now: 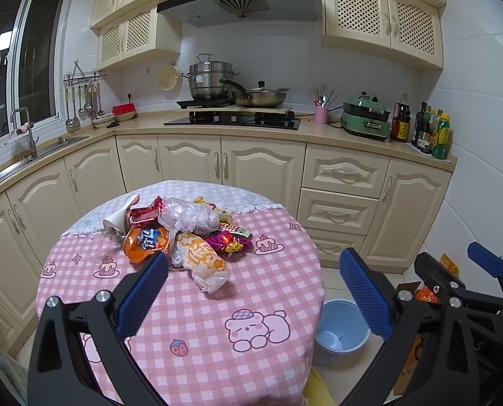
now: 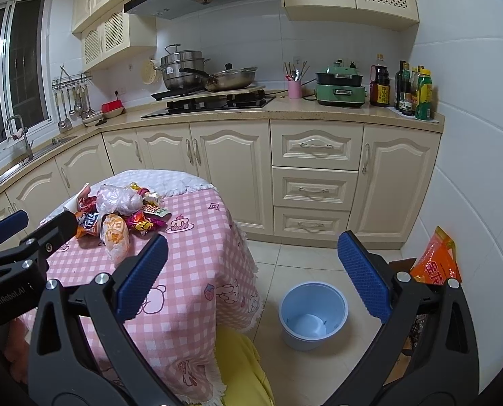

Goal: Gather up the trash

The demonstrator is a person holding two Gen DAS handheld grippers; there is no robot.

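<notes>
Both the left gripper (image 1: 253, 292) and right gripper (image 2: 251, 275) gape wide and empty, near the wrapper pile (image 1: 180, 237) on the table (image 1: 217, 304), the blue bin (image 2: 313, 314) on the floor to the right.

Left gripper (image 1: 253, 299) and right gripper (image 2: 251, 279): black frames, silver screws, blue ribbed fingers (image 2: 143, 277) (white "GenRobot.AI" lettering).
</notes>
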